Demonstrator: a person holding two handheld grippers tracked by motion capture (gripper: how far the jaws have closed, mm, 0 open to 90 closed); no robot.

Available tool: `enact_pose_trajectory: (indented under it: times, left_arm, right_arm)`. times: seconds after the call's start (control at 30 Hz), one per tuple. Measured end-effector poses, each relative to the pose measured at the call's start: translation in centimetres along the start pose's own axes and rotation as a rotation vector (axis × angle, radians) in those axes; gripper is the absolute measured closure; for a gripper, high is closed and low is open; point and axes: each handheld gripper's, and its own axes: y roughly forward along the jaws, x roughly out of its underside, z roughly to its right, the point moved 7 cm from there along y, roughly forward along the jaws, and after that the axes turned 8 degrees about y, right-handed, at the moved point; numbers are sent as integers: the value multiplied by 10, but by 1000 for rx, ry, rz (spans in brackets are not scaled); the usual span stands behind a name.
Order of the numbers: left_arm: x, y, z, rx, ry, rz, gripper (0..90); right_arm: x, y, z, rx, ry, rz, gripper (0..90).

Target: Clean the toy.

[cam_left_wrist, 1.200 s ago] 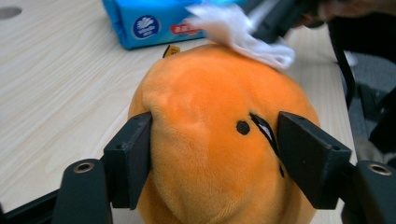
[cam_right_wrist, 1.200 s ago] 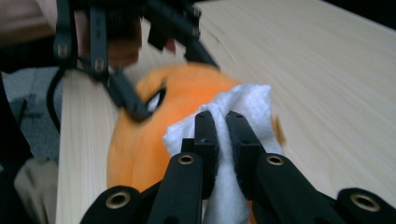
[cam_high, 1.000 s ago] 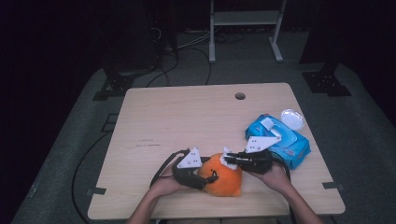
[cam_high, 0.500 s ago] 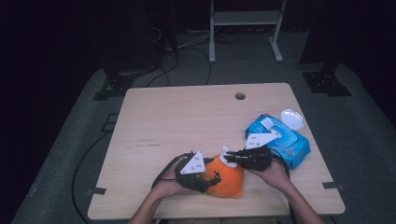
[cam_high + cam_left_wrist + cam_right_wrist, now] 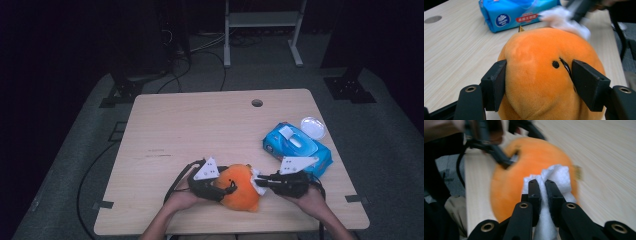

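Low in the frame's centre, near the wooden table's front edge, the left gripper clamps its jaws on the round orange plush toy while the right gripper, jaws pinched on a white wet wipe, presses it against the plush.

Dim high view with dark surroundings, evenly lit table, soft shadows, motion blur across the right gripper view

Plush toy lying at the table's near edge

The plush toy is sitting on the table, the wipes pack lying behind it to the right, a lid just beyond.
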Motion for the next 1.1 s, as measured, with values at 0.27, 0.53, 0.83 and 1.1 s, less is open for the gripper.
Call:
enact_pose_trajectory:
  times: [0.27,0.53,0.83,1.1]
  left_arm:
    - [-5,-10,-10,46,-73,72,196]
    - [-2,-2,-8,18,-109,39,352]
    - [-7,0,-8,47,-165,64,216]
    - [-10,3,-7,40,-150,77,362]
  right_arm:
    - [-4,8,19,73,7,24,834]
    - [-6,4,0,69,-53,31,834]
    - [-14,15,-21,56,-142,23,834]
    - [0,-5,-9,116,-122,20,834]
